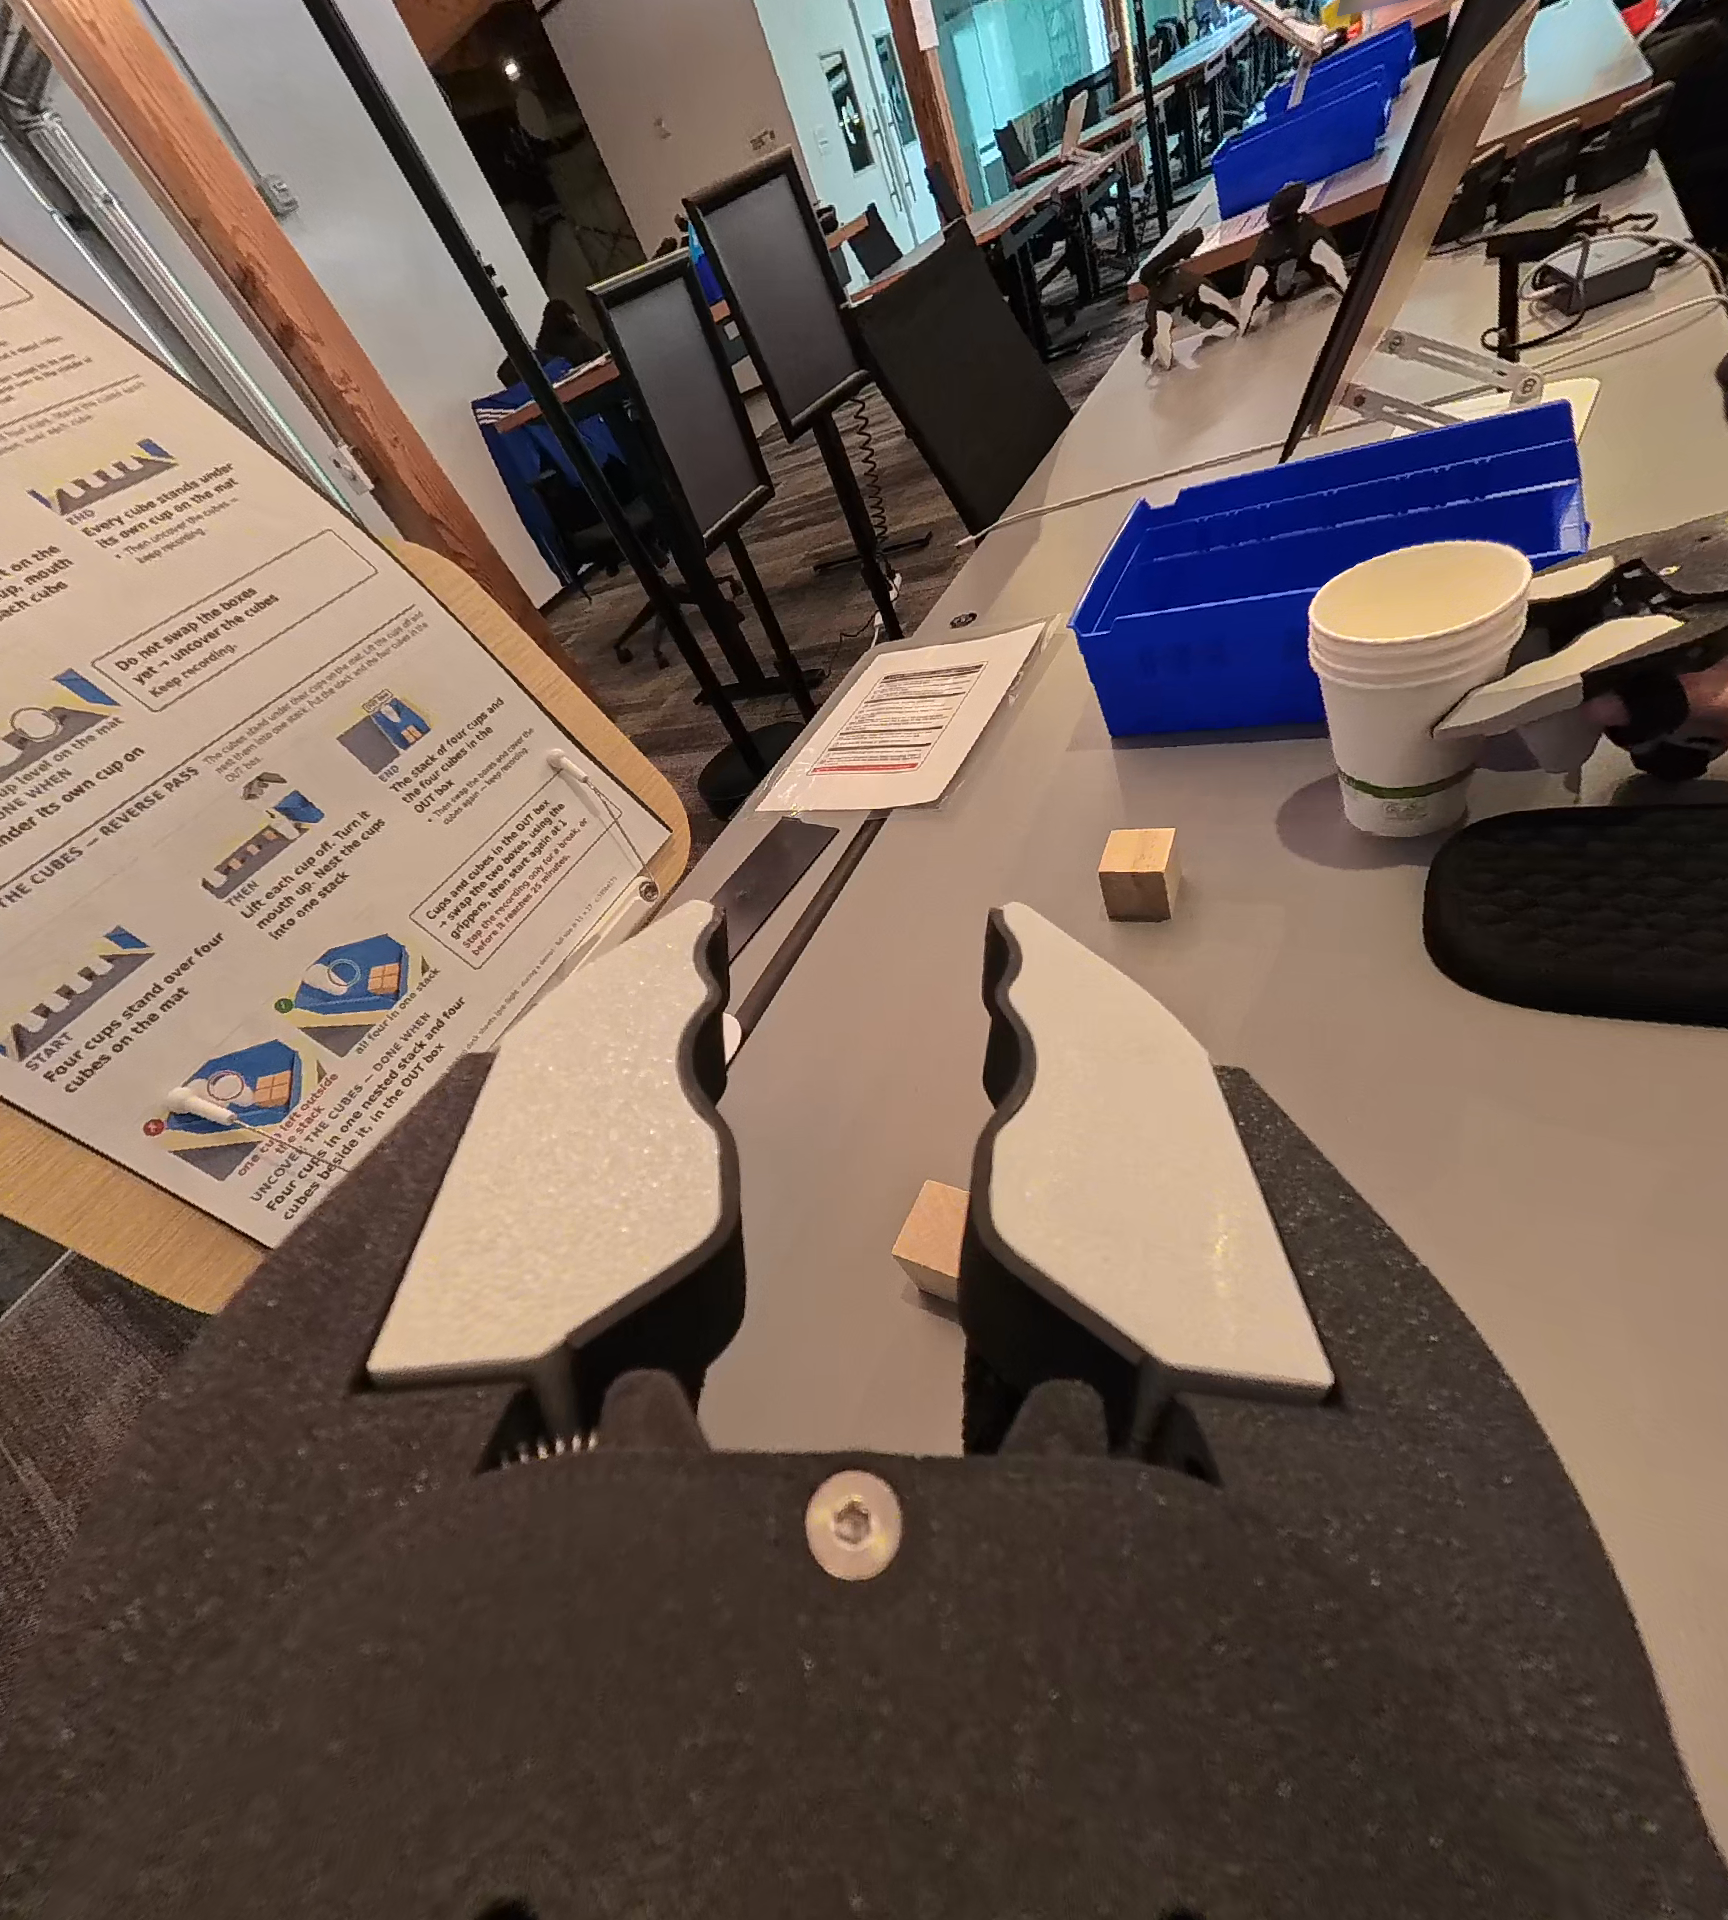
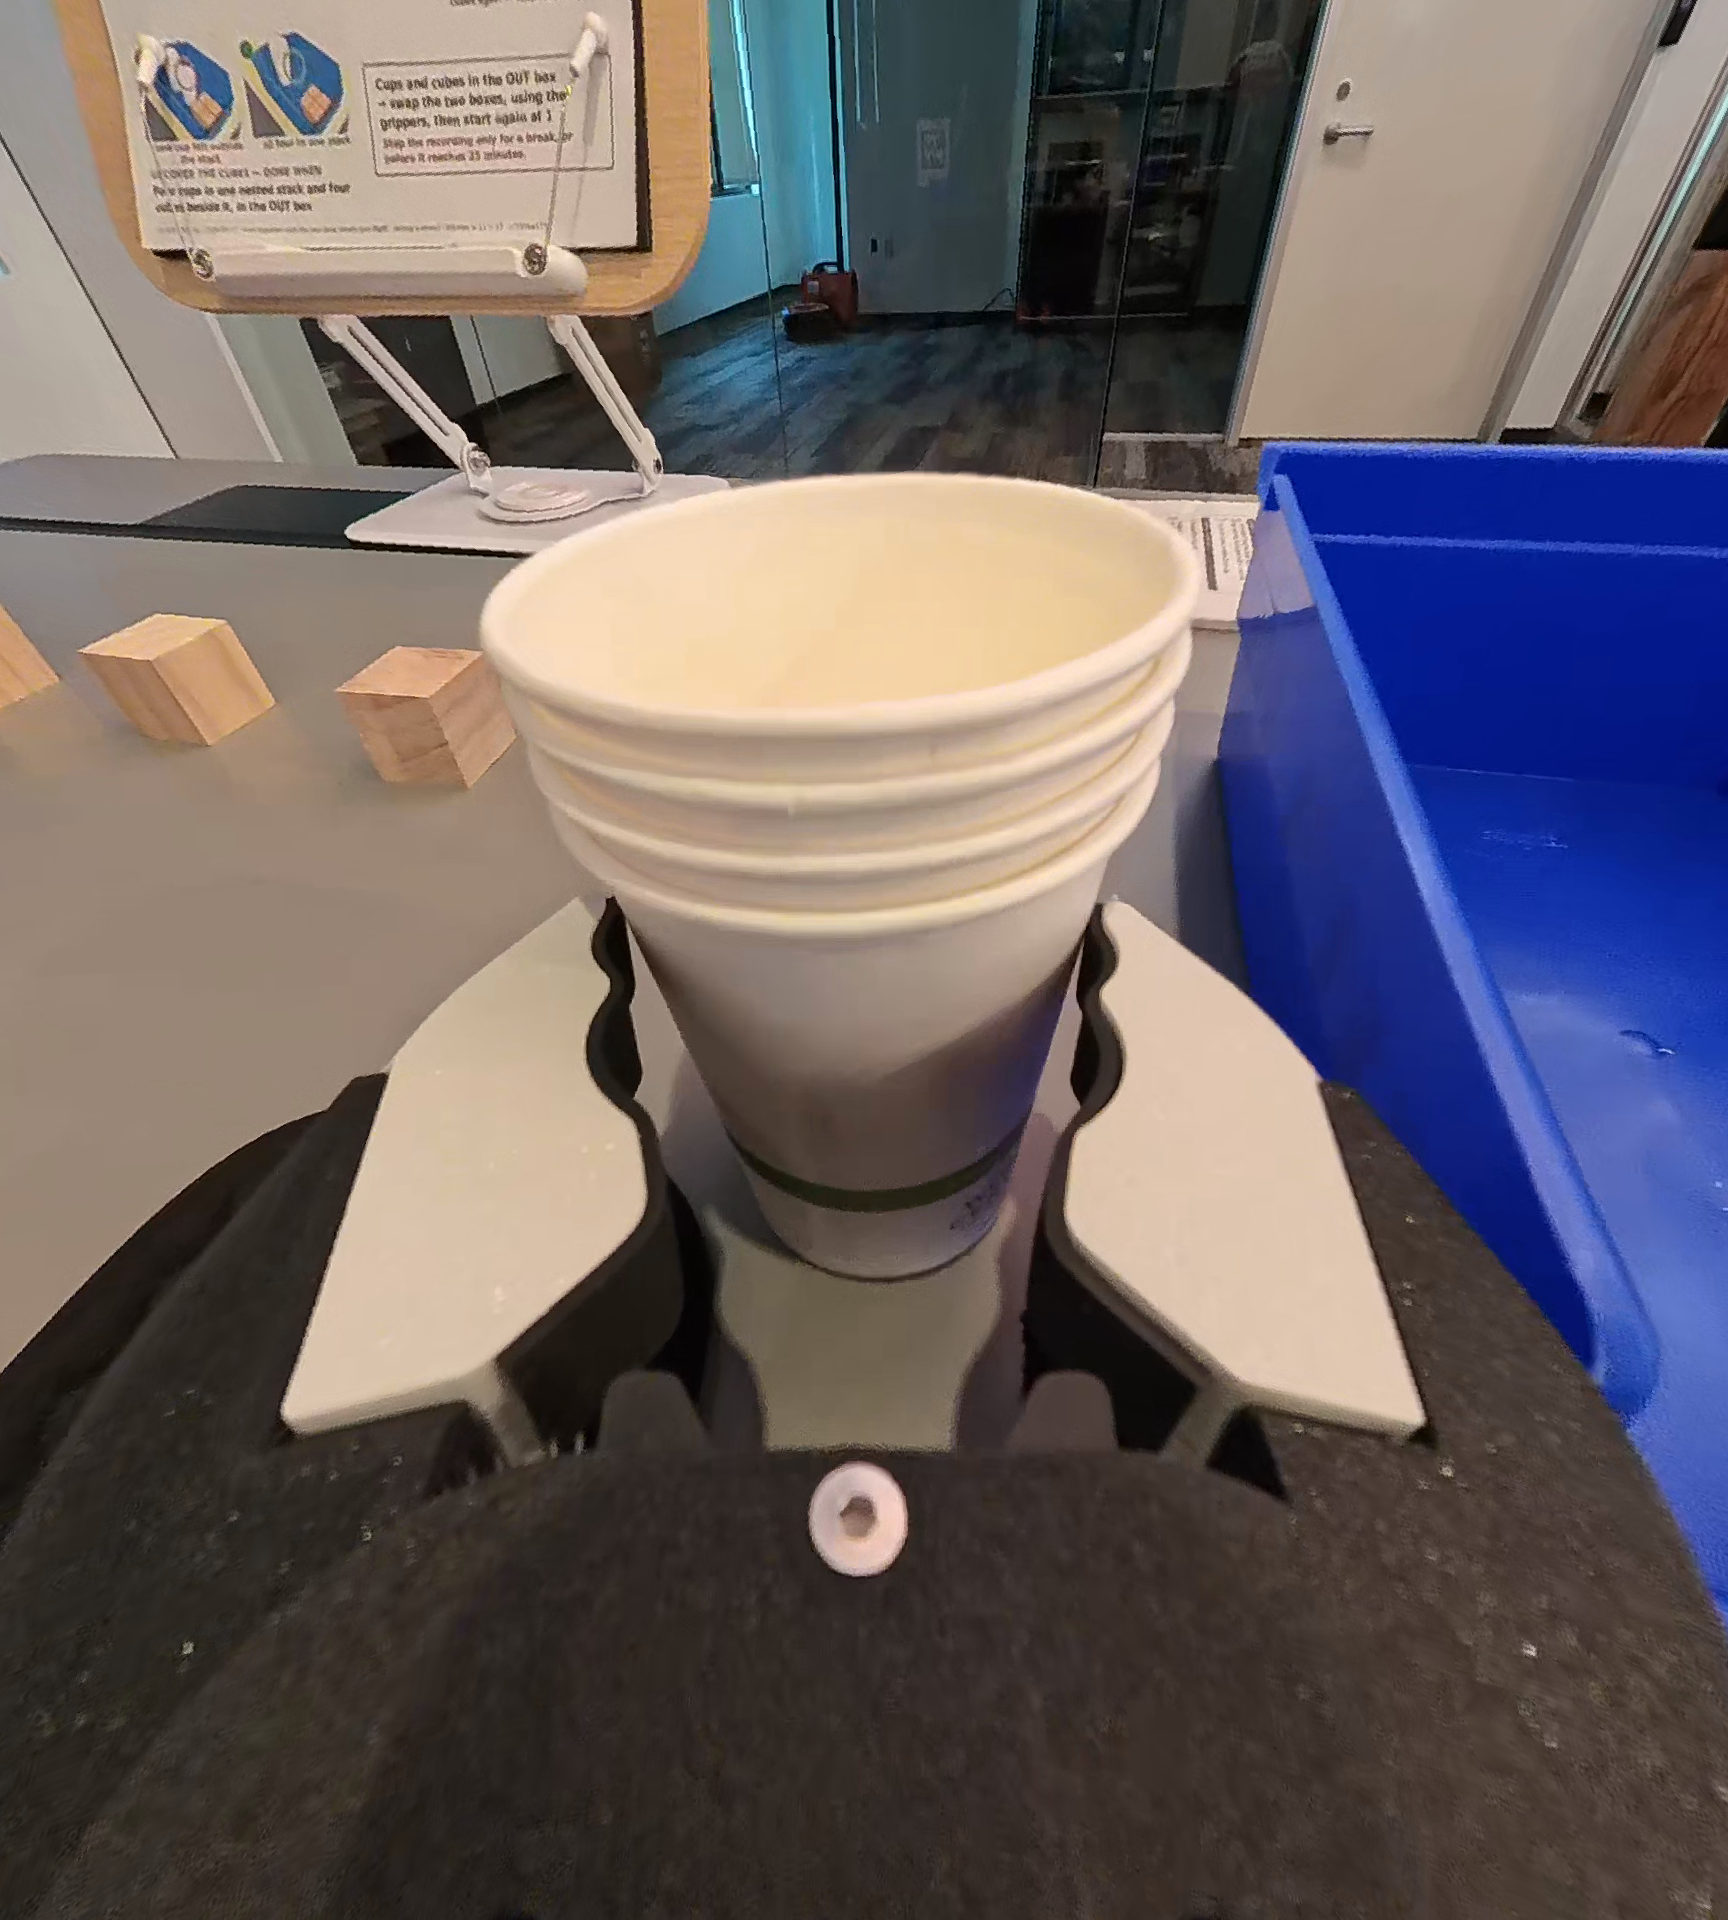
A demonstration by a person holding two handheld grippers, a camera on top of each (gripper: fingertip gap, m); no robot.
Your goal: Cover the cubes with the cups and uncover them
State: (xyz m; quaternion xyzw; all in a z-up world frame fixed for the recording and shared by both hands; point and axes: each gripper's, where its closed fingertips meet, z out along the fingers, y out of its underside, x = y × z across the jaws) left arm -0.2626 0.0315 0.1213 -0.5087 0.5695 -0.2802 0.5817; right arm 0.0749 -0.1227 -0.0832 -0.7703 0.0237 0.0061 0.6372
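A stack of nested white paper cups [image 2: 844,831] stands upright, mouths up, on the grey surface [image 2: 164,987], just beside a blue bin [image 2: 1566,935]. The right claw [image 2: 849,997] has its two fingers around the lower part of the stack, close against its sides; whether they press it cannot be told. Three wooden cubes [image 2: 182,677] sit in a row on the surface to the left of the cups, apart from one another. The left claw [image 1: 855,982] hangs open and empty above the surface, with one cube [image 1: 933,1236] below its fingers and another [image 1: 1138,873] farther ahead. A black mat [image 1: 1649,925] lies near the cups.
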